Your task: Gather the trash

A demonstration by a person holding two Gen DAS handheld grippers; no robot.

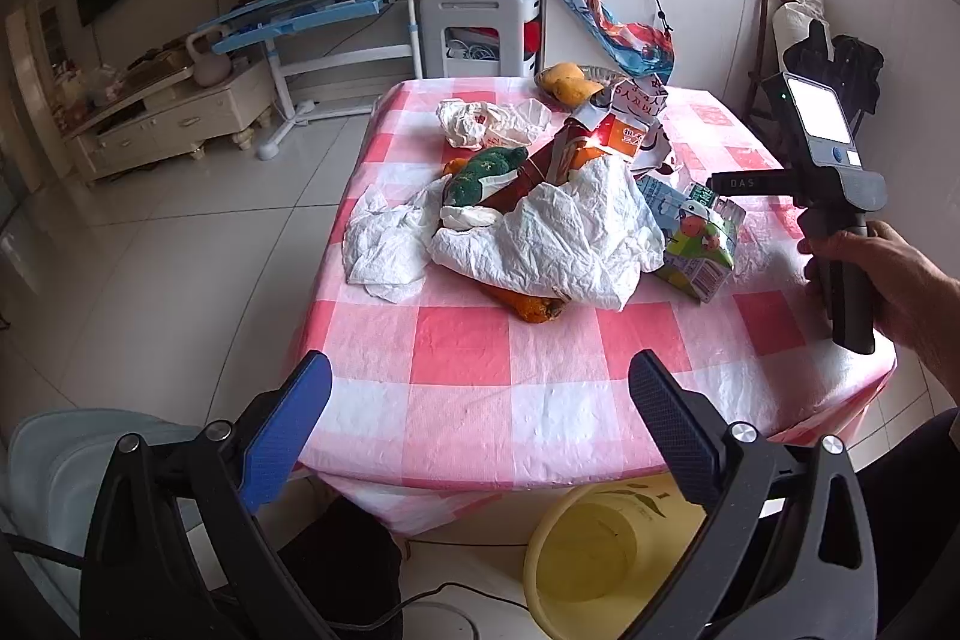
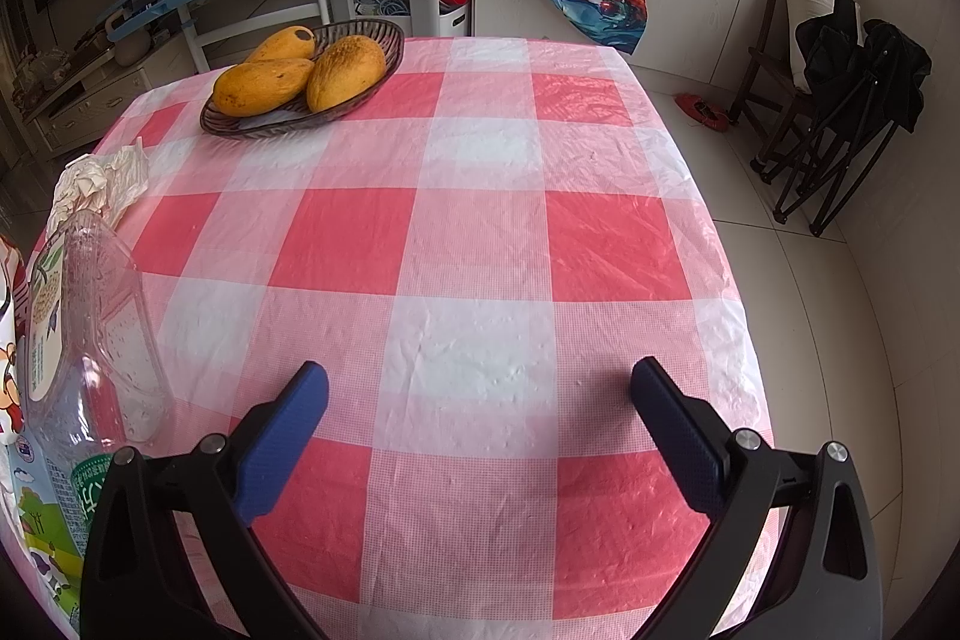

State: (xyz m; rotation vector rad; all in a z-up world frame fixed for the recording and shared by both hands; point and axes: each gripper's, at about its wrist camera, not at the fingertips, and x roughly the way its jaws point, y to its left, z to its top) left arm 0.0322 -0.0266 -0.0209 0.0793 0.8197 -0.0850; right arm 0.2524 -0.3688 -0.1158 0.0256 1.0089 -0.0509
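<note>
A pile of trash lies mid-table in the left wrist view: crumpled white paper (image 1: pixel 552 232), a second white tissue (image 1: pixel 390 244), a crumpled plastic bag (image 1: pixel 486 121), a green juice carton (image 1: pixel 699 244), an orange-red carton (image 1: pixel 612 136) and an orange peel (image 1: pixel 531 307). My left gripper (image 1: pixel 480 400) is open and empty, above the table's near edge, short of the pile. My right gripper (image 2: pixel 480 406) is open and empty over bare tablecloth; its handle (image 1: pixel 840 196) shows right of the pile. A clear plastic bottle (image 2: pixel 90 316) lies left of it.
A yellow bucket (image 1: pixel 594 550) stands on the floor below the table's near edge. A basket with three mangoes (image 2: pixel 300 76) sits at the table's far side. The table has a pink checked cloth (image 2: pixel 480 232). Folded chairs (image 2: pixel 840 112) stand to the right.
</note>
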